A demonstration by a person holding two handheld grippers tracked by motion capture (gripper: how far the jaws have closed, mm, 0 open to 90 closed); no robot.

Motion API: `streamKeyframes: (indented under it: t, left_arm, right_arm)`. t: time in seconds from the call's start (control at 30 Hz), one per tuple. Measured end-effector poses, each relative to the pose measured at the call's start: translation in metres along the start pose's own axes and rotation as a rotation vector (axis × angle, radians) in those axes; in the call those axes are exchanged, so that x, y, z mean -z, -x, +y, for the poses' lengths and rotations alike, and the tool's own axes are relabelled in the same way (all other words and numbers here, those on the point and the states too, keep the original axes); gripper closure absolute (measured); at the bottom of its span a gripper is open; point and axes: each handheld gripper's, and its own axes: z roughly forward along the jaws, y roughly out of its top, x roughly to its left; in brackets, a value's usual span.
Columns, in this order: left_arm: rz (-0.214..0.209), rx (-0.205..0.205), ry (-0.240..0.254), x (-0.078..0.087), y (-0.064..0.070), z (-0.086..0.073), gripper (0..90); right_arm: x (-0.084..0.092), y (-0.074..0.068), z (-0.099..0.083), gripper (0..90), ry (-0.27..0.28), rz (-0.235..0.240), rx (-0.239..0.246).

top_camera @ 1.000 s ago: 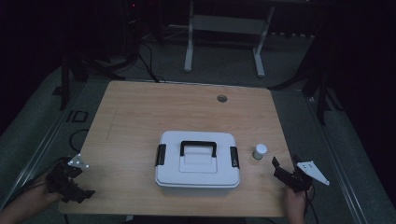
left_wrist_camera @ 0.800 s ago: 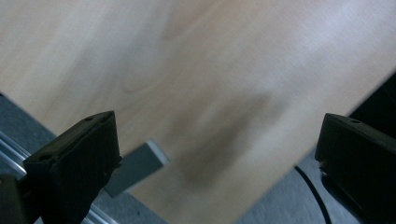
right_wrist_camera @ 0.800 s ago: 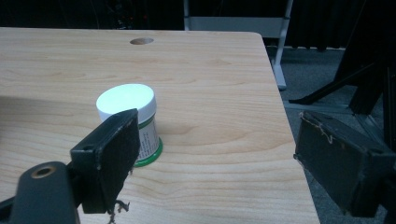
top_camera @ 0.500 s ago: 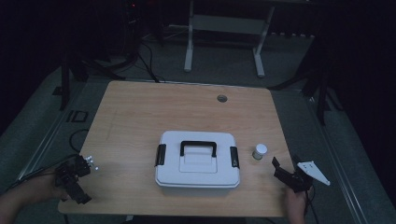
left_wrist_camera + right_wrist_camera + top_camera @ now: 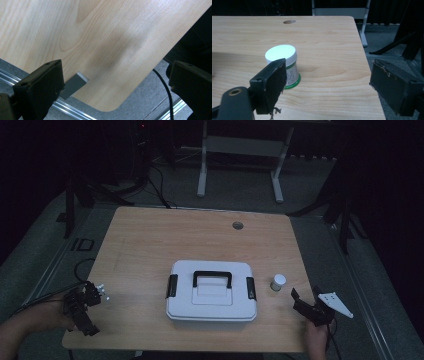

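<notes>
A white plastic case (image 5: 212, 304) with a black handle (image 5: 212, 279) and black side latches lies shut in the near middle of the wooden table (image 5: 165, 240). Just right of it stands a small jar (image 5: 278, 282) with a white cap. My right gripper (image 5: 305, 301) is open a little near and right of the jar. In the right gripper view the jar (image 5: 280, 53), green-rimmed at its base, stands just beyond the left jaw, and the gripper (image 5: 328, 67) holds nothing. My left gripper (image 5: 82, 312) is open over the table's near-left corner (image 5: 107, 105), jaws wide apart (image 5: 116, 70) and empty.
A round cable hole (image 5: 237, 225) sits near the table's far edge. Beside the near-left corner run a floor rail (image 5: 72, 112) and a black cable (image 5: 166, 87). A white desk frame (image 5: 240, 150) stands on the dark floor behind the table.
My left gripper has shifted a little right and turned, now pointing at the table's near-left corner. The right gripper, the case and the jar have stayed still.
</notes>
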Motion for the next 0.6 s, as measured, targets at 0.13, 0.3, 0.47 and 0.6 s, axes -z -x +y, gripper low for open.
streamKeyframes:
  t: [0.13, 0.3, 0.47, 0.6]
  left_arm:
    - [0.009, -0.029, 0.004, 0.006, 0.003, 0.005, 0.0]
    - [0.018, -0.045, 0.012, 0.013, 0.005, 0.012, 0.0]
    - [0.045, -0.076, 0.016, 0.020, 0.008, 0.020, 0.0]
    - [0.049, -0.086, 0.024, 0.028, 0.008, 0.027, 0.0]
  right_arm:
    - [0.000, 0.000, 0.000, 13.6, -0.004, 0.003, 0.000]
    - [0.000, 0.000, 0.000, 13.6, -0.004, 0.004, -0.003]
    - [0.000, 0.001, 0.000, 13.6, -0.003, 0.004, -0.008]
    - [-0.001, 0.001, 0.000, 13.5, -0.004, 0.003, -0.007]
